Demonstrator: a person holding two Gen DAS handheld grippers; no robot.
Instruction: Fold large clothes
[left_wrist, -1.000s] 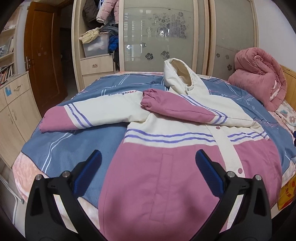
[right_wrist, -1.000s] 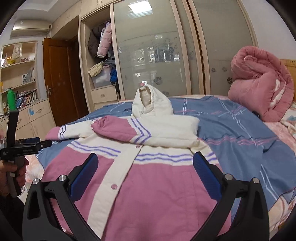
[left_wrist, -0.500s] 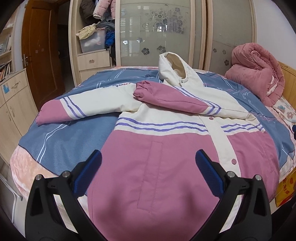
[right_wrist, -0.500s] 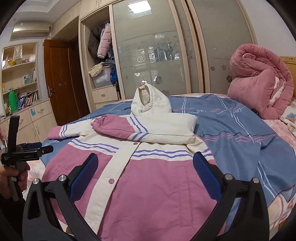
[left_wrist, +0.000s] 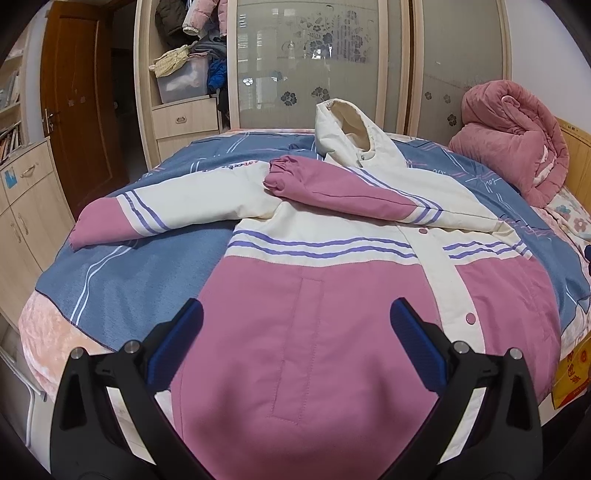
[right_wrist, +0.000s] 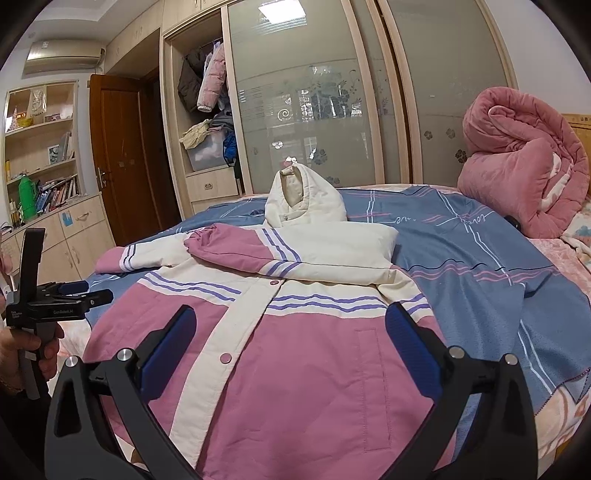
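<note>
A pink and cream hooded jacket (left_wrist: 314, 288) (right_wrist: 295, 343) lies face up on the bed, snaps shut, hood (right_wrist: 301, 199) standing at the far end. Its right sleeve (left_wrist: 354, 192) is folded across the chest. The other sleeve (left_wrist: 166, 206) stretches out flat to the left. My left gripper (left_wrist: 295, 332) hovers open over the jacket's lower left panel, holding nothing. Open as well, my right gripper (right_wrist: 288, 339) hangs above the lower right panel near the pocket seam. In the right wrist view the left gripper (right_wrist: 62, 299) shows at the left edge, held by a hand (right_wrist: 29, 354).
A blue plaid sheet (right_wrist: 480, 258) covers the bed. A rolled pink quilt (right_wrist: 524, 162) sits at the far right by the headboard. Wardrobe doors (right_wrist: 314, 103), drawers and a wooden door (right_wrist: 118, 155) stand behind. A low cabinet (left_wrist: 22, 206) flanks the bed's left side.
Both grippers have moved in over the jacket's hem end and a little lower; the jacket fills more of each view. The jacket itself has not moved.
</note>
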